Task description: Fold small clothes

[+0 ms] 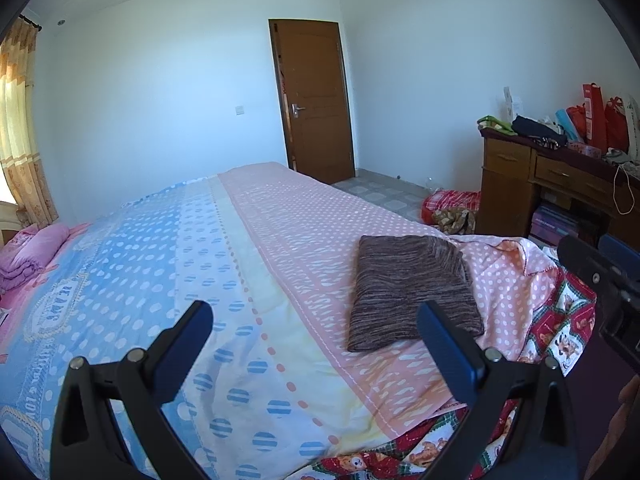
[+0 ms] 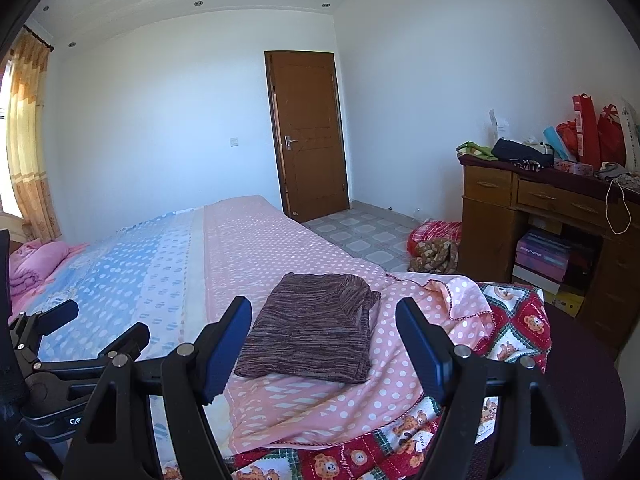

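Where folded, one brown garment point(image 2: 310, 338).

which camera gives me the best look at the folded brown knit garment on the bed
The right wrist view: the folded brown knit garment lies centred between that gripper's open fingers, unobstructed. The left wrist view shows it off to the right, its near corner hidden behind a finger.

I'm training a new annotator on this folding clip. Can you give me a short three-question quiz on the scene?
1. True or false: the left gripper holds the brown striped knitted garment.
2. The garment lies on which stretch of the bed cover: A pink dotted, B blue dotted, C the red bear-print quilt?
3. What state are the right gripper's jaws in?

Key: 1 false; 2 A; 3 open, nothing held.
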A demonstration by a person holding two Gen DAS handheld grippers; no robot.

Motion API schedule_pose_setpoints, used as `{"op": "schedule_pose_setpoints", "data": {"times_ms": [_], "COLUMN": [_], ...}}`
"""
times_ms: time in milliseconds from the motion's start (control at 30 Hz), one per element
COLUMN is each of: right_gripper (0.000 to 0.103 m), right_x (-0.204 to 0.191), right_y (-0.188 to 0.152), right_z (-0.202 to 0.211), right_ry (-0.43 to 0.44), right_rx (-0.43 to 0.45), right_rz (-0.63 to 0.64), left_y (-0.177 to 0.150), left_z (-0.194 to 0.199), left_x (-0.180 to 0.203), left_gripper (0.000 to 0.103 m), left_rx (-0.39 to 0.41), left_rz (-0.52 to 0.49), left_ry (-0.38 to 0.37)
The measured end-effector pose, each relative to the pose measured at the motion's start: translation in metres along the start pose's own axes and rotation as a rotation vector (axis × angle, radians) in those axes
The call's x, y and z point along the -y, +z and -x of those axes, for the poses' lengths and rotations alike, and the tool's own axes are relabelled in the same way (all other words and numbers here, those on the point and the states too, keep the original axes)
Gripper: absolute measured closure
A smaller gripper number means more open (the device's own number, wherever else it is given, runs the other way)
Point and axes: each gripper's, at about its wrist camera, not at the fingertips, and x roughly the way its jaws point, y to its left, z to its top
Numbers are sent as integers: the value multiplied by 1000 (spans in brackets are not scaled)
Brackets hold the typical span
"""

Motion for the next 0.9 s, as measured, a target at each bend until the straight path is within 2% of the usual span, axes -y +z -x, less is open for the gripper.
{"op": "schedule_pose_setpoints", "data": {"times_ms": [900], "right_gripper": [28], "right_x": [-5], "right_y": [-6], "right_z": [-2], "right_ry": [0], "right_rx": [-3], "right_rz": [-5], "left_y": [1], "left_z": [1], "left_x": [-2], "left_gripper": [0], "left_rx": [6], "left_rz": [-8], "left_ry": [15]}}
